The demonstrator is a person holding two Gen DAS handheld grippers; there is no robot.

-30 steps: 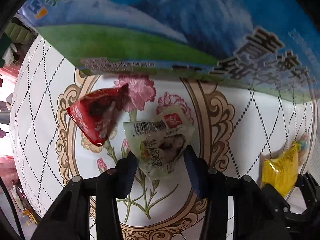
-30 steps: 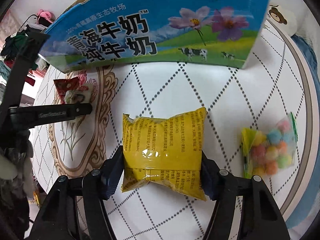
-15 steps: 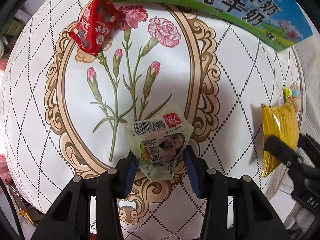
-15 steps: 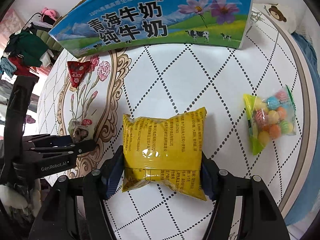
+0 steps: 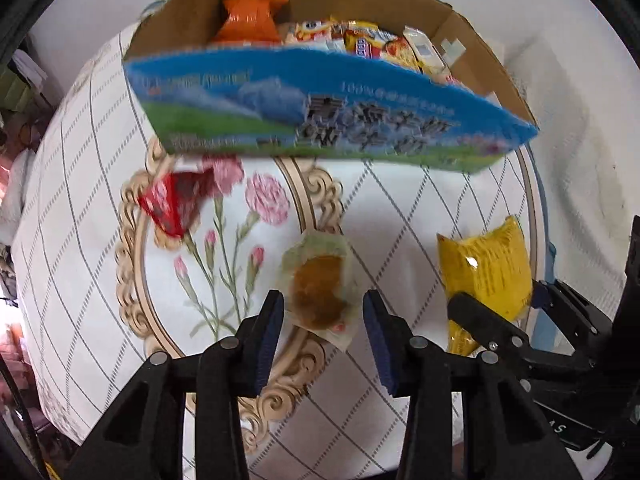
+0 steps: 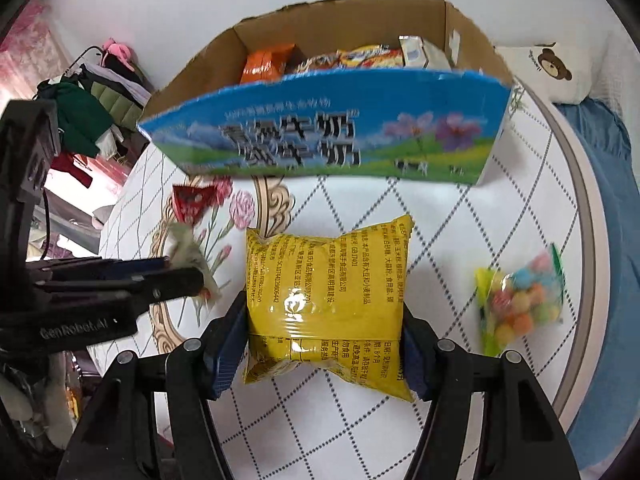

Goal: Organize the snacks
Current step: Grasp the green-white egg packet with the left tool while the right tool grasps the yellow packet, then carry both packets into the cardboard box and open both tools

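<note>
My left gripper (image 5: 322,320) has a small pale-green snack packet (image 5: 320,284) between its blue pads, lifted off the table, and its jaws are closing tighter on it. From the right wrist view that packet (image 6: 186,244) sticks out of the left gripper's tip (image 6: 188,276). My right gripper (image 6: 324,340) is shut on a puffy yellow snack bag (image 6: 324,300), also raised. Behind both stands the open blue milk carton box (image 5: 320,112) with several snacks inside. A red triangular packet (image 5: 176,200) lies on the table in front of the box's left end.
A clear bag of coloured candy balls (image 6: 520,300) lies on the round floral table (image 6: 360,432) at the right. A white bear-print pillow (image 6: 552,68) sits beyond the table's right rim. Piled clothes (image 6: 88,112) are off the left edge.
Both grippers have risen with their packets, so the box's open top now shows. The green packet has turned in the left jaws, now showing its brown filling instead of its label.
</note>
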